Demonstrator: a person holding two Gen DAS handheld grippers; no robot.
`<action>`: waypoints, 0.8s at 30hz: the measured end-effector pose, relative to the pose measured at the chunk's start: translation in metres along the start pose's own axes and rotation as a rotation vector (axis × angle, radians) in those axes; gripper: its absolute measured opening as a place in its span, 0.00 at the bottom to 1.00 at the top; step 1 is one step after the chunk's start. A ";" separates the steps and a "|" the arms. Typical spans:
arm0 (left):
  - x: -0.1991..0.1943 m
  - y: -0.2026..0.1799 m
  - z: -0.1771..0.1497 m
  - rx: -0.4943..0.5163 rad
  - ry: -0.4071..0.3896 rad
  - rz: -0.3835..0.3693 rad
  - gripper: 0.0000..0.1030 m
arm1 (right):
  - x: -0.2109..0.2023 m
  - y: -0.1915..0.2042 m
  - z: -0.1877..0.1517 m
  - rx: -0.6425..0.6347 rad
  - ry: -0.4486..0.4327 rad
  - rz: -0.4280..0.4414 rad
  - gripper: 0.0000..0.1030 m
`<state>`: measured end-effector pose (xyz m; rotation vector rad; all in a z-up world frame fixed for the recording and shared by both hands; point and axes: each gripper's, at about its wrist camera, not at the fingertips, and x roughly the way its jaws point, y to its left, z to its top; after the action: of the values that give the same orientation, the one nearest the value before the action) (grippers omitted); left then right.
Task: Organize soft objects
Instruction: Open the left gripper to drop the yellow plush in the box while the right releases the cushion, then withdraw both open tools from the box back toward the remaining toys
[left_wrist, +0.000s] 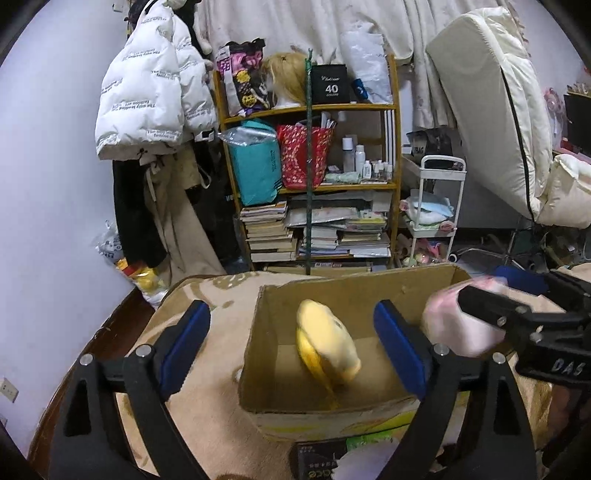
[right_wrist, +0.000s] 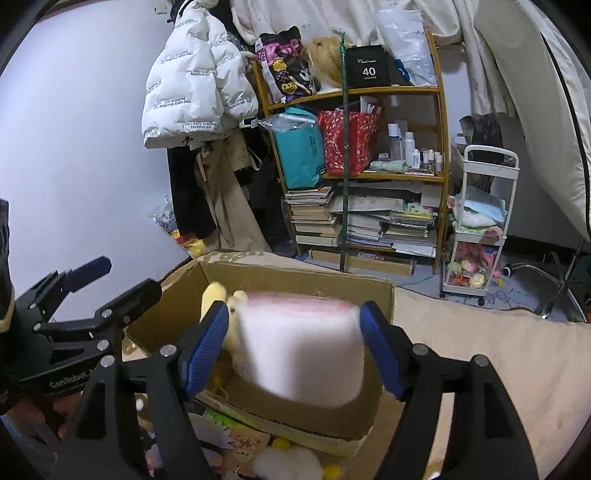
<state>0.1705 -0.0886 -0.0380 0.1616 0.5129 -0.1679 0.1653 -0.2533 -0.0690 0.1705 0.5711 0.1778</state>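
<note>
An open cardboard box (left_wrist: 258, 369) stands on a beige blanket. A yellow plush toy (left_wrist: 327, 345) is in mid-air, blurred, inside the box, between and beyond the fingers of my left gripper (left_wrist: 291, 336), which is open and empty. My right gripper (right_wrist: 293, 332) is shut on a pale pink soft toy (right_wrist: 303, 343) and holds it over the box (right_wrist: 332, 428). The pink toy (left_wrist: 458, 325) also shows at the right of the left wrist view. The yellow plush (right_wrist: 214, 295) peeks out behind it.
The beige blanket (right_wrist: 480, 354) covers the surface under the box. More soft items and printed packages (right_wrist: 236, 450) lie in front of the box. Behind stand a wooden shelf (left_wrist: 310, 184) with books and bags, a white cart (right_wrist: 476, 229), and hanging coats (left_wrist: 147, 92).
</note>
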 end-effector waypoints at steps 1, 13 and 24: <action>-0.001 0.002 -0.001 -0.005 0.006 0.003 0.87 | -0.003 -0.001 0.001 0.005 -0.009 0.002 0.89; -0.028 0.016 -0.007 -0.066 0.034 0.032 0.96 | -0.033 -0.001 0.004 0.062 -0.036 -0.008 1.00; -0.067 0.016 -0.024 -0.105 0.068 0.038 0.97 | -0.071 0.009 -0.007 0.062 -0.026 -0.034 1.00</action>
<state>0.1046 -0.0607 -0.0237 0.0745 0.5845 -0.0987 0.1016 -0.2594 -0.0361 0.2227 0.5540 0.1254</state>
